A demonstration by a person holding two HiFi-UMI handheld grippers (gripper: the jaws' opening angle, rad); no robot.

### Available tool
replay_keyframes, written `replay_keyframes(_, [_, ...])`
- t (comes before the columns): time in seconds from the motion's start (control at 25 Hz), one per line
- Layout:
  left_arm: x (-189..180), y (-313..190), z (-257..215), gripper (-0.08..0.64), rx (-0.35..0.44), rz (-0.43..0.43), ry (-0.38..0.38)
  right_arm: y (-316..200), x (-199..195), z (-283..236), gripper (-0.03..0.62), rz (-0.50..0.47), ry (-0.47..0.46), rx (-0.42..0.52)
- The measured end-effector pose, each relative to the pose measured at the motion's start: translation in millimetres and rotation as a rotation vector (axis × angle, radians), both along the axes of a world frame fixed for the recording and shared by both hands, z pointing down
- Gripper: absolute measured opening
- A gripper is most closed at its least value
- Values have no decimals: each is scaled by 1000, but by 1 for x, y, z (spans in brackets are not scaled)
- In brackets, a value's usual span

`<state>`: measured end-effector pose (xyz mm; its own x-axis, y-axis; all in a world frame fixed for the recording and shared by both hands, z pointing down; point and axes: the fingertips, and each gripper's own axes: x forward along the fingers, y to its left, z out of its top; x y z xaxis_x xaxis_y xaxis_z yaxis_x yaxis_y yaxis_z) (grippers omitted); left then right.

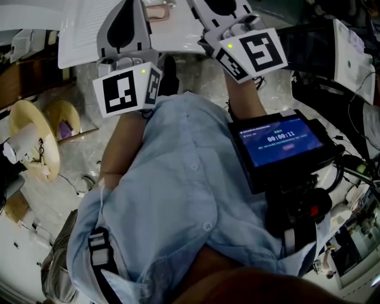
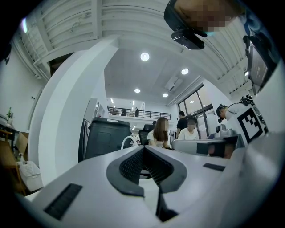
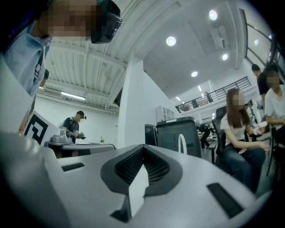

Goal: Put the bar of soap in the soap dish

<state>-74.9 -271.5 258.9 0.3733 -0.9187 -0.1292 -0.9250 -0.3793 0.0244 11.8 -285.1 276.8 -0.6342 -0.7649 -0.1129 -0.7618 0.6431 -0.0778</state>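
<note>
Both grippers are held up in front of my chest and point about level into the room. The left gripper (image 2: 143, 148) has its jaws together with nothing between them; its marker cube (image 1: 127, 89) shows at upper left in the head view. The right gripper (image 3: 143, 147) is also shut and empty, and its marker cube (image 1: 254, 52) is at upper right. A small pinkish item (image 1: 157, 9) lies on the white table (image 1: 83, 35) at the top edge, mostly hidden between the grippers; I cannot tell what it is. No bar of soap or soap dish is clear in any view.
A screen unit (image 1: 282, 142) hangs at my chest over a light blue shirt. Tan round objects (image 1: 35, 136) lie on the floor at left, cables and gear (image 1: 356, 196) at right. Ahead stand a black bin (image 2: 107, 138), seated people (image 2: 160, 133) and a standing person (image 3: 73, 127).
</note>
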Motion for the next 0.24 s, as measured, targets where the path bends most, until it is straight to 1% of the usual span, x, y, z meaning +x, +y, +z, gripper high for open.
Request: replay_keyframes(0.24, [0,0,0,8,1,-8,19,-1,3,1,6,1,18,-3])
